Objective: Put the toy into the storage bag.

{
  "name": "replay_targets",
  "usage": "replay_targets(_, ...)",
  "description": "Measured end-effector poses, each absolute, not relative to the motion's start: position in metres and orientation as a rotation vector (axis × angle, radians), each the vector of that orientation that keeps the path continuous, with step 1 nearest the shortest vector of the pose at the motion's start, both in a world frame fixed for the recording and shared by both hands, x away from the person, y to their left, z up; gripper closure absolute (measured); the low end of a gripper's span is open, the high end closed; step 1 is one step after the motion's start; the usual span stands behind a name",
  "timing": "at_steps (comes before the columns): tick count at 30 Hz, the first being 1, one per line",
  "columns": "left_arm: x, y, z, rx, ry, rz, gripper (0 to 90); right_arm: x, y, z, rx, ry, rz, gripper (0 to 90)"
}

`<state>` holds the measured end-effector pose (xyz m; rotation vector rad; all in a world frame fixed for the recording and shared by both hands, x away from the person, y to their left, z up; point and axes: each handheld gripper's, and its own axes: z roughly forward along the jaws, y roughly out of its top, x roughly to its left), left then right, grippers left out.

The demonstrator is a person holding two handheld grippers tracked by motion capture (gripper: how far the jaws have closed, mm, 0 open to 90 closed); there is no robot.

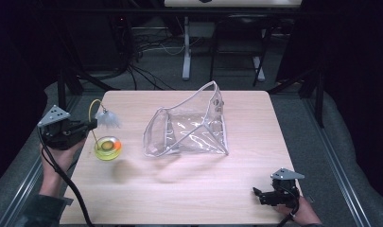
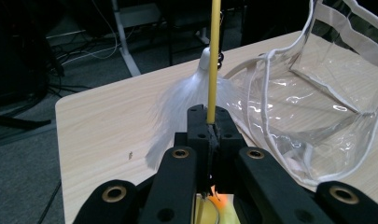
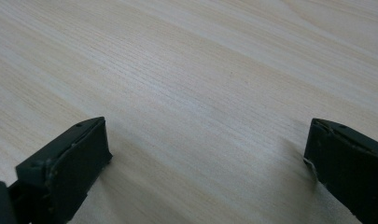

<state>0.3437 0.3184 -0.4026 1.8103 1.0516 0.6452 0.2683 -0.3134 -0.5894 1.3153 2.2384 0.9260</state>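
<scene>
Wooden table (image 1: 189, 189), high view: left gripper (image 1: 91, 124) at left edge pinches yellow wire (image 1: 91, 108) of a feather toy (image 1: 108, 119) above its yellow-green base (image 1: 108, 148); clear bag (image 1: 189, 127) mid-table | left gripper view: jaws clamped on wire (image 2: 214, 56), bag (image 2: 317, 102) beyond | right gripper view: right gripper (image 3: 207, 154) jaws wide apart over bare wood.

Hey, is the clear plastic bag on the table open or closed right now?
Open. The clear bag lies on the table with its white-trimmed mouth gaping, one side of the rim standing up, nothing visible inside.
</scene>
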Motion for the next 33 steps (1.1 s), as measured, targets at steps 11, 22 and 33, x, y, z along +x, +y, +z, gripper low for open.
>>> replay_targets(11,0.350,0.312,-0.391,1.812,1.026,0.653,88.5,0.268,-0.313,-0.589,1.315,2.239,0.926,0.0)
replay_targets(22,0.356,0.308,-0.379,1.806,1.002,0.669,88.4,0.268,-0.313,-0.589,1.315,2.238,0.926,0.0)
replay_targets(33,0.363,0.301,-0.365,1.805,0.979,0.678,88.5,0.268,-0.313,-0.589,1.315,2.239,0.926,0.0)
